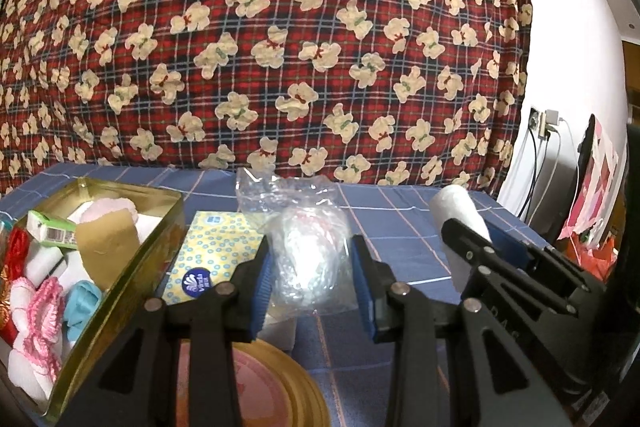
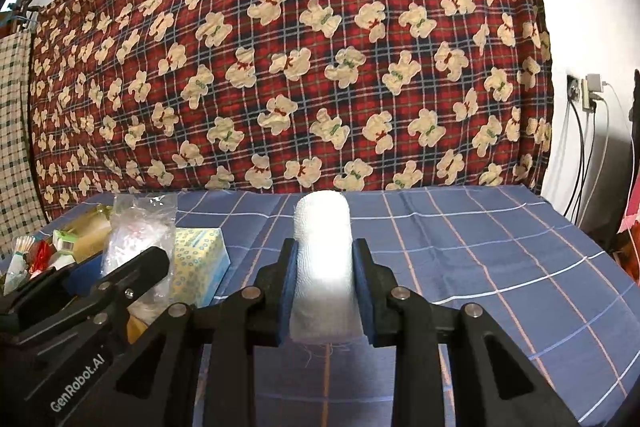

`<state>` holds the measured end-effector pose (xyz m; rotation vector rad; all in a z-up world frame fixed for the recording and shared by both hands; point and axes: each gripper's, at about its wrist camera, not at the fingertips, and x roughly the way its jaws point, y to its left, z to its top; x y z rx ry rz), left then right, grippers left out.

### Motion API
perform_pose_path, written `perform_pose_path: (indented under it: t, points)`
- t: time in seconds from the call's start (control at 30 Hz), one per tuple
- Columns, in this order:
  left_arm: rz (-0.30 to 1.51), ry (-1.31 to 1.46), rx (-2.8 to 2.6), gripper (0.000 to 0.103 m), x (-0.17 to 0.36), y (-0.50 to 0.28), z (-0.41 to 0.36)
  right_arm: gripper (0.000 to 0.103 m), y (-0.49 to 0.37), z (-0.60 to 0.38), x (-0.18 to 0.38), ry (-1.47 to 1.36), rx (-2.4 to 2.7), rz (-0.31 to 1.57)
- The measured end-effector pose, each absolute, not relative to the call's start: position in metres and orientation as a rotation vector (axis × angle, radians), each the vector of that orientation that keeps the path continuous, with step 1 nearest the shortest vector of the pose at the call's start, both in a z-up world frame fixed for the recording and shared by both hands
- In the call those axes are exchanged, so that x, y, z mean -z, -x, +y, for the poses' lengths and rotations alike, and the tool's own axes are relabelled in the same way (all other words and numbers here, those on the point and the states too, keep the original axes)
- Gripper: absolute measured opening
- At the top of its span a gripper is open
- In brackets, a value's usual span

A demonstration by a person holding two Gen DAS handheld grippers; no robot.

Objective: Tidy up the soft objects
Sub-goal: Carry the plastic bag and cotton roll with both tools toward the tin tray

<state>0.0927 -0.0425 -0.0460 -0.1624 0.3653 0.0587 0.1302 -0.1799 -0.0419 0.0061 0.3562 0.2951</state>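
My left gripper [image 1: 311,263] is shut on a crumpled clear plastic bag [image 1: 304,223] with something white and red inside, its blue pads pressing both sides above the blue checked tablecloth [image 1: 400,227]. My right gripper [image 2: 325,259] is shut on a white gauze roll [image 2: 322,223], held upright between its pads. In the left wrist view that roll [image 1: 452,203] and the right gripper [image 1: 480,233] sit just to the right. In the right wrist view the bag [image 2: 136,227] and the left gripper [image 2: 120,267] are at the left.
An open gold tin [image 1: 132,279] at the left holds several soft items: pink and blue crochet pieces, white foam, a small green carton. A yellow-blue tissue pack [image 1: 216,247] lies beside it, a round gold lid [image 1: 288,387] nearer. A bear-print plaid cloth [image 2: 320,67] hangs behind; cables at the right wall.
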Motion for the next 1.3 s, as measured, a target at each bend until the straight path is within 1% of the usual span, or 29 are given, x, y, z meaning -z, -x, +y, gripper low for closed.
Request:
perform_pose_path:
  t: [0.2,0.47,1.1,1.3]
  points:
    - [0.377,0.182,-0.048,0.036,0.047,-0.097,-0.04,0.03,-0.137,-0.184,0.044,-0.051,-0.289,0.38]
    - [0.356,0.153,-0.033,0.036,0.046,-0.094,-0.046,0.03,-0.141,-0.179,0.045,-0.044,-0.28,0.396]
    - [0.375,0.323,-0.063,0.036,0.053,-0.084,-0.001,0.03,-0.132,-0.162,0.043,0.007,-0.325,0.364]
    - [0.388,0.308,-0.07,0.036,0.054,-0.085,-0.004,0.03,-0.133,-0.16,0.043,-0.007,-0.35,0.364]
